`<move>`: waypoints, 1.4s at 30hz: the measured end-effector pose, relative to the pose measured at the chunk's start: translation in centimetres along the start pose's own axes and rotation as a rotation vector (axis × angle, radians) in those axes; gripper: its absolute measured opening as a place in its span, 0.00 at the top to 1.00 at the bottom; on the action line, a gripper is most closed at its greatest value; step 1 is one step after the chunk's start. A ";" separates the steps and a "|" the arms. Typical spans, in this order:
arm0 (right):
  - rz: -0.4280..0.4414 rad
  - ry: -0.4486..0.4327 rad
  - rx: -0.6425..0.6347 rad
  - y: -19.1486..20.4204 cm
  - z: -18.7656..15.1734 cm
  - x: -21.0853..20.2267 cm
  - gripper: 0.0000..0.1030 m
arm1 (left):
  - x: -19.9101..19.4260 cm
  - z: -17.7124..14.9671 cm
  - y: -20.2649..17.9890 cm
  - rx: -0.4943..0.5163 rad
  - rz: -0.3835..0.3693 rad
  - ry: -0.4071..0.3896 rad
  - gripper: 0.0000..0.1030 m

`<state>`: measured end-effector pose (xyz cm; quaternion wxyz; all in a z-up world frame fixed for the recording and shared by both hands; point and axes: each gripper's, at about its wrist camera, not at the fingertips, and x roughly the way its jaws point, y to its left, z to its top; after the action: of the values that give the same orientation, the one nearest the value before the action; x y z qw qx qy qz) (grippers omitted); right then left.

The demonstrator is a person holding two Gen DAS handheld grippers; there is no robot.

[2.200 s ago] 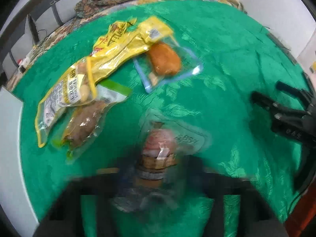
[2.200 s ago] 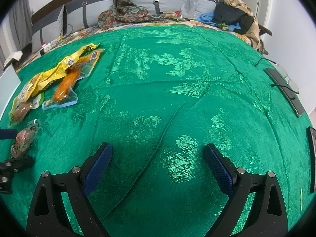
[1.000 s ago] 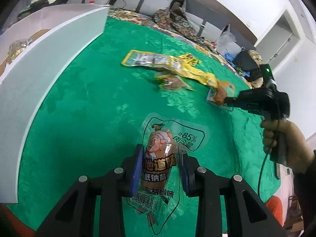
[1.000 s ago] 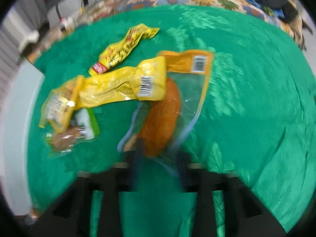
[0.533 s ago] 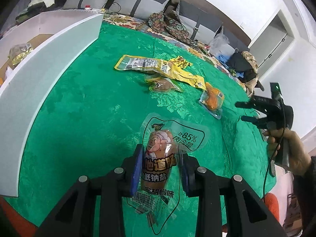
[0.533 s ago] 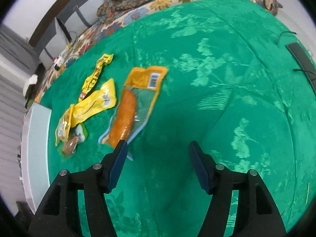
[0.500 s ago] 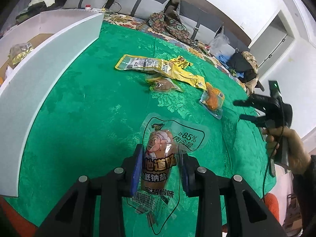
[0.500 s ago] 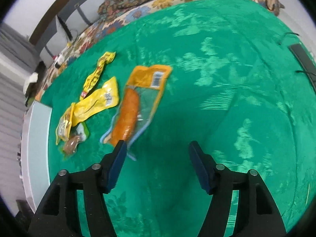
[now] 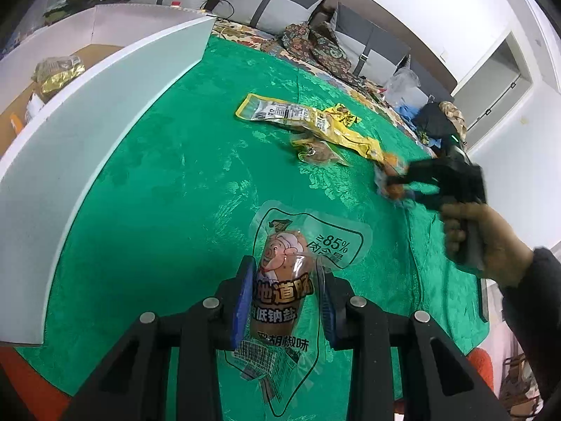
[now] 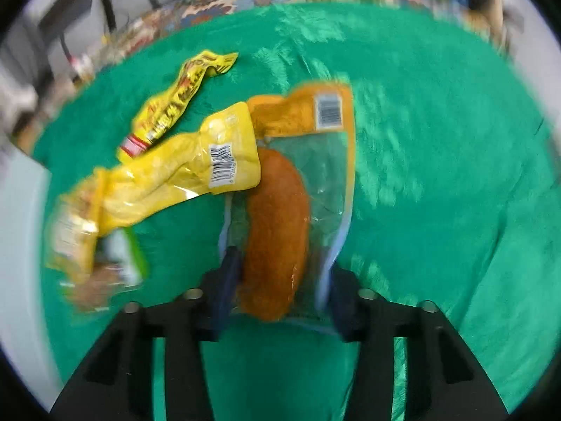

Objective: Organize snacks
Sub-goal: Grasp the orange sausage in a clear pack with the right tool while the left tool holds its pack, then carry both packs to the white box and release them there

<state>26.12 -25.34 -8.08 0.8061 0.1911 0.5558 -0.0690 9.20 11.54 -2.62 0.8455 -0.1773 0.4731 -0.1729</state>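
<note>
A sausage packet point(image 9: 280, 245) with clear film and a cartoon face hangs over the green tablecloth point(image 9: 157, 210), and my left gripper point(image 9: 283, 273) is shut on it. My right gripper point(image 10: 280, 280) is down on an orange snack packet point(image 10: 277, 217). Its jaws are closing, the blue pads point(image 10: 228, 277) against the packet's sides. In the left wrist view the right gripper point(image 9: 403, 182) shows at the right, held by a hand point(image 9: 491, 242), with the orange snack packet point(image 9: 392, 189) between its fingers. The right wrist view is blurred.
A yellow packet point(image 10: 182, 172) overlaps the orange one's top left corner, and a thin yellow wrapper point(image 10: 178, 98) lies beyond. A small brown snack packet point(image 9: 319, 152) lies beside them. A white box point(image 9: 87, 112) with several items stands at the left. A sofa lines the back.
My right gripper has come down over the orange snack packet and its jaws have narrowed around it. The left gripper keeps its hold on the sausage packet and has drifted slightly.
</note>
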 end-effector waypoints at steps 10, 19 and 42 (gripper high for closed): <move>0.592 -0.028 0.381 -12.7 -4.6 -3.1 0.80 | -2.2 0.9 0.2 -0.062 -0.080 -0.044 0.68; 0.991 0.001 0.218 -2.5 -7.2 -8.7 0.80 | -13.0 5.7 6.0 -0.154 -0.042 -0.240 0.68; 0.212 -0.184 -0.531 14.3 -11.7 -2.8 0.34 | -14.1 7.1 10.6 -0.019 0.616 -0.216 0.11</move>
<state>19.54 -8.04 -5.84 0.8777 0.0235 0.4558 0.1464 9.73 28.31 6.40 0.9015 -0.0511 0.4139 0.1153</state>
